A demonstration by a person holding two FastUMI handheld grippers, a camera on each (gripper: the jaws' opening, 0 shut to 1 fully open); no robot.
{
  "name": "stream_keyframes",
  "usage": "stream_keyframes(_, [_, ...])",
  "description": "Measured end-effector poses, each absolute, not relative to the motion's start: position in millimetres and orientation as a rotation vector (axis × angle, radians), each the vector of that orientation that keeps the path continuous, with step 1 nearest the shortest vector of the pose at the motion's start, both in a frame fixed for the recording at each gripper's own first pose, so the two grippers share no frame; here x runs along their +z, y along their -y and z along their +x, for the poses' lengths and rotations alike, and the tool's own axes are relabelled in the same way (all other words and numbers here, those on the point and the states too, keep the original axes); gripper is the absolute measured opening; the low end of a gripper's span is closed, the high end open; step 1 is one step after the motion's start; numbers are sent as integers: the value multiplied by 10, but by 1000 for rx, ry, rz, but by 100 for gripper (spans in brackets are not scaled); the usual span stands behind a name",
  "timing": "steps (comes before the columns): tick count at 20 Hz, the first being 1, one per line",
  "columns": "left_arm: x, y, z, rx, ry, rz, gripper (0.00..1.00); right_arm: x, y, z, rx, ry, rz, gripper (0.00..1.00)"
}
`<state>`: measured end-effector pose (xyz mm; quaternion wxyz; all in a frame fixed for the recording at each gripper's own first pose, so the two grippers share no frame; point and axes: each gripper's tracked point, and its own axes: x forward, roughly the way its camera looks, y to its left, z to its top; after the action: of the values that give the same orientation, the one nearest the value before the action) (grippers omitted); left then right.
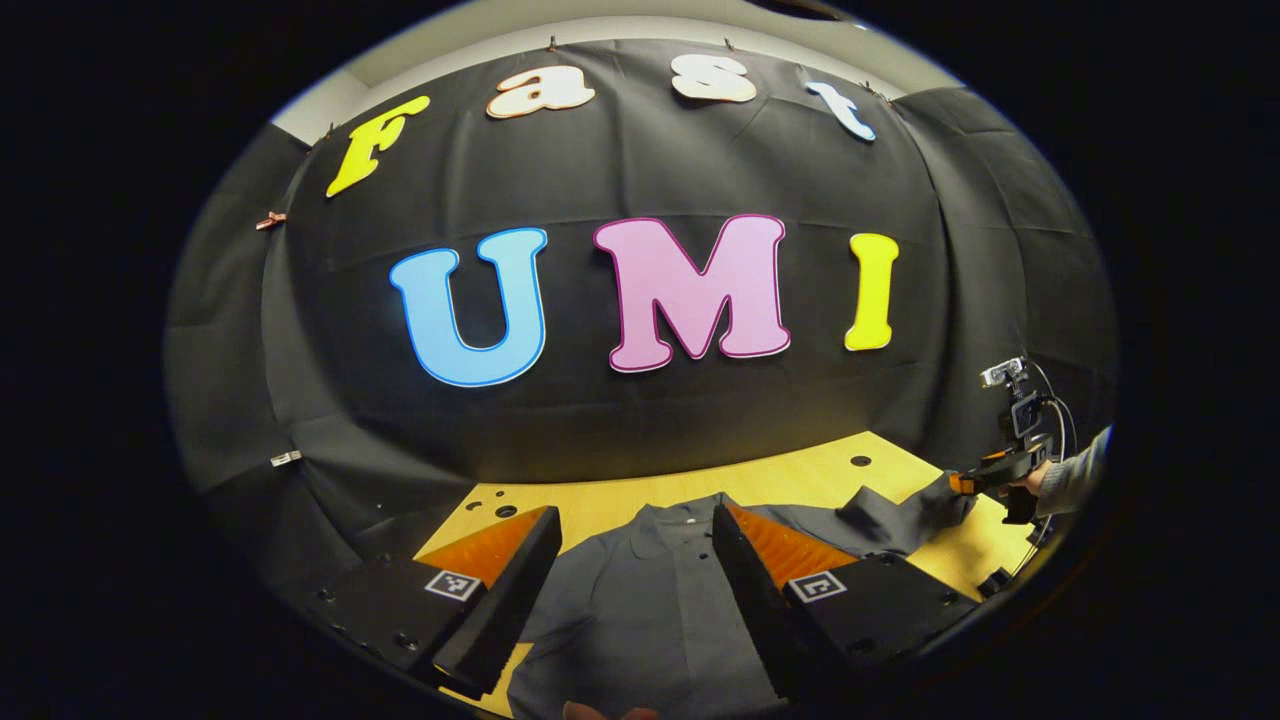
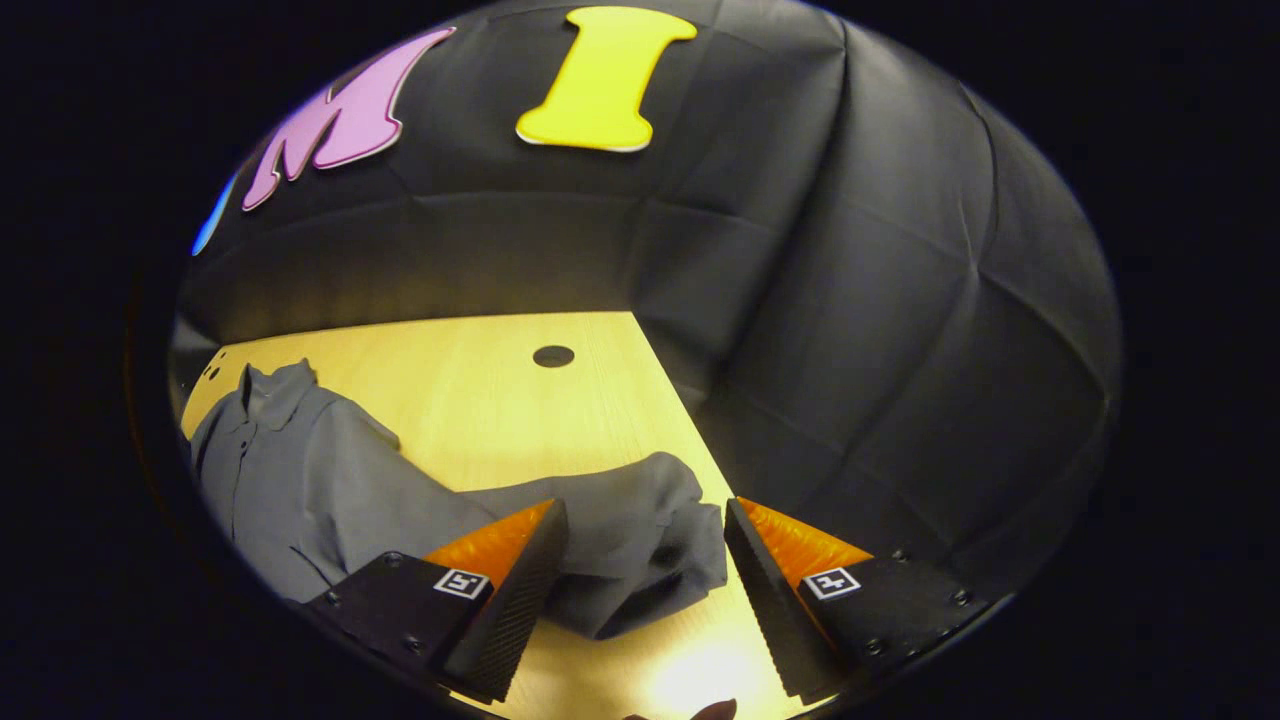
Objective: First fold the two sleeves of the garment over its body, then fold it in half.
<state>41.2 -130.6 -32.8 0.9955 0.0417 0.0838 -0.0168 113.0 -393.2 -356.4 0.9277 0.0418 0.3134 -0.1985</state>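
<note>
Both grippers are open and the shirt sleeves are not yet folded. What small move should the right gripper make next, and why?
Probably ease the right gripper forward and down, then close on the sleeve. Its fingers stand open on either side of the bunched sleeve end, which lies out on the wooden table, not yet over the shirt body. The left gripper hovers open over the collar area.

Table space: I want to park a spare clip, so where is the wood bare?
The table is bare between the shirt collar, the booth wall and the round hole, and in front of the bunched sleeve. It is crowded around that sleeve, where the right gripper stands open.
</note>
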Motion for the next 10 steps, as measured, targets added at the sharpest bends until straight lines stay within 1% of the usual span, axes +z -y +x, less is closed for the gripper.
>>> stream_keyframes(4, [-377, 1389, 446, -21, -196, 115, 96, -3932, 4017, 1220, -402, -714, 134, 98])
stream_keyframes(6, [-371, 1449, 454, -24, -196, 138, 99, -4099, 4034, 1174, -398, -756, 130, 98])
stream_keyframes(10, [-330, 1553, 440, -28, -193, 149, 98, -4221, 4035, 1185, -372, -779, 134, 98])
